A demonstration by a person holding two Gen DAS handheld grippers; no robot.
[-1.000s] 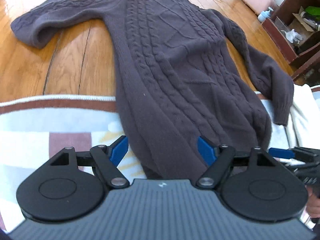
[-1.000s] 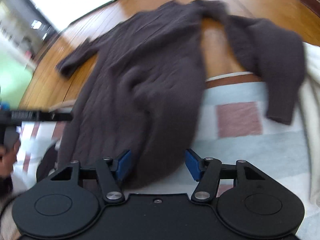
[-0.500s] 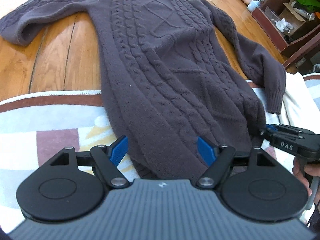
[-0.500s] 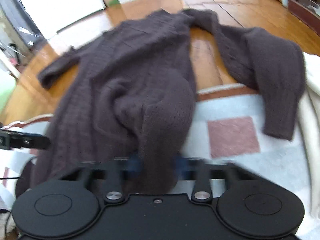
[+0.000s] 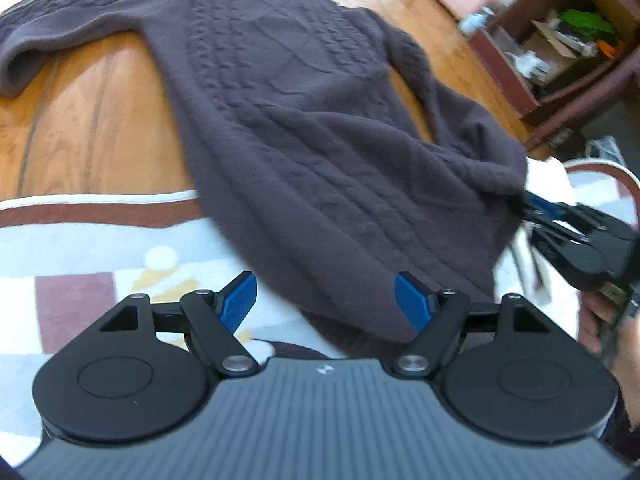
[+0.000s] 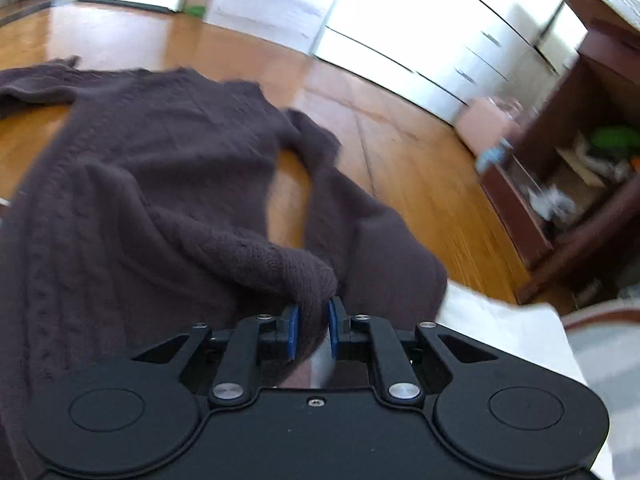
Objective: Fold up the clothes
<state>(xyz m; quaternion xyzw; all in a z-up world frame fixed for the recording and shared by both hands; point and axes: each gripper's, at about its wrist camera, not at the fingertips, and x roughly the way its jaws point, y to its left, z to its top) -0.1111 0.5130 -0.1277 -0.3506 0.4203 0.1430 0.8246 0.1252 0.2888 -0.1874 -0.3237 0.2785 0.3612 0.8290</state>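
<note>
Right hand-held gripper [image 6: 313, 330] clamped on sweater [image 6: 132, 208] hem; left hand-held gripper [image 5: 325, 301] wide open over hem, w/o contact.

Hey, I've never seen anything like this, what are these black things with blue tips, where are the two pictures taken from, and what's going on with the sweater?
There is no robot here. A person holds a hand tool with two blue-padded fingers, a gripper, in each hand. Each carries a wide-angle camera looking forward along its fingers, so each picture shows its own gripper at the bottom.

In the left wrist view, the left gripper is open, just above the near hem of a dark cable-knit sweater. The sweater lies spread out, partly on a wooden floor and partly on a patterned rug.

In the right wrist view, the right gripper is shut on a bunch of sweater fabric at its near right edge. A shelf of clutter stands to the right.
</note>
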